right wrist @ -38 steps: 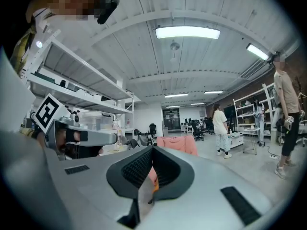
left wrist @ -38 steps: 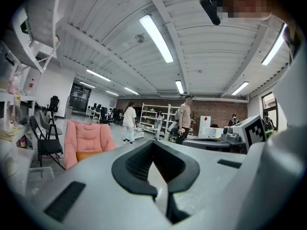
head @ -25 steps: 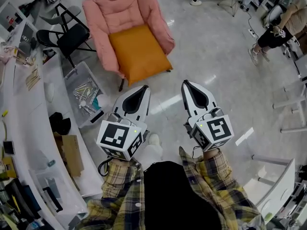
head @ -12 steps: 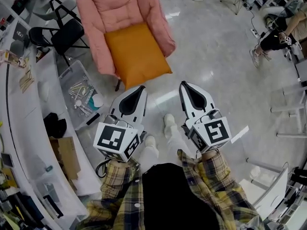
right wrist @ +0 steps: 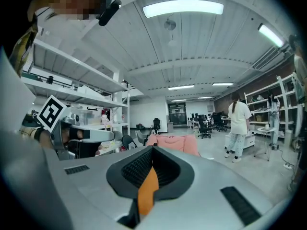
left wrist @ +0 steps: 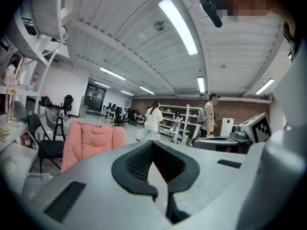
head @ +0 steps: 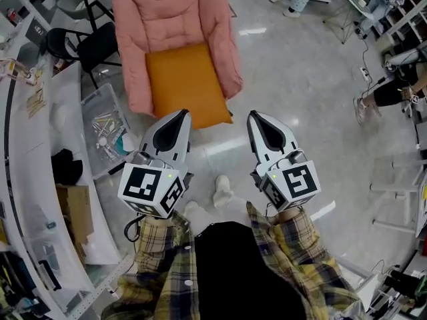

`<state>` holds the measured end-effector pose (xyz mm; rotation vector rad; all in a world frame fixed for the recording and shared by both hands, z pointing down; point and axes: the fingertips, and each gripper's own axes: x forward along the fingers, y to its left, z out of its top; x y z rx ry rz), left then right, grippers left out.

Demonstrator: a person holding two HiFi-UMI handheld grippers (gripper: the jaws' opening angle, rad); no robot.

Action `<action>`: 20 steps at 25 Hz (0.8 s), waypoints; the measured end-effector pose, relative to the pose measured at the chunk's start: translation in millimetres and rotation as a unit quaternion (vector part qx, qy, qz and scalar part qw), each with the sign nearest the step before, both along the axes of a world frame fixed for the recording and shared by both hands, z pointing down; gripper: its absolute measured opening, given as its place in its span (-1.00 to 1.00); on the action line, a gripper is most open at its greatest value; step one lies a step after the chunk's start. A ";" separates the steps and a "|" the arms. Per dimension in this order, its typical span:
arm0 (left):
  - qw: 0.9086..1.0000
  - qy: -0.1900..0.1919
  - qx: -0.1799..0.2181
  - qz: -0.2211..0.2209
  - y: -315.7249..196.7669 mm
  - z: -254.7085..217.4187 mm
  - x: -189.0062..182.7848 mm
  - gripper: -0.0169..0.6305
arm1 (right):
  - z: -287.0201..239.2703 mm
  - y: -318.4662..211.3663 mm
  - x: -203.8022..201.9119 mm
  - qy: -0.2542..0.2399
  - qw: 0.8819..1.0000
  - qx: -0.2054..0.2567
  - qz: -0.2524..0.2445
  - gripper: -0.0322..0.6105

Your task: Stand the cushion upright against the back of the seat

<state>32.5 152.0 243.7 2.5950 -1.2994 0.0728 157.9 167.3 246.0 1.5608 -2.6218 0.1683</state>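
Orange cushion (head: 183, 82) lies flat on the seat of the pink chair (head: 167, 19), not stood against the back. Left gripper (head: 182, 113) clenched, nothing in it; right gripper (head: 253, 115) likewise closed and empty. Both are side by side, pointed at the chair's front edge. Clear bin (head: 107, 129) of tools on the floor just left of the chair; black folding chair (head: 93, 45) behind it.

Orange cushion (head: 183, 85); pink seat (head: 170, 19); yellowish plaid sleeves (head: 293, 237).
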 end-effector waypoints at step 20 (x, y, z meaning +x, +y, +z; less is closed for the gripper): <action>0.996 -0.021 -0.014 -0.088 -80.9 4.0 -41.0 -0.94 | 5.4 -100.9 -22.3 -0.024 0.997 -0.009 -0.073 -0.79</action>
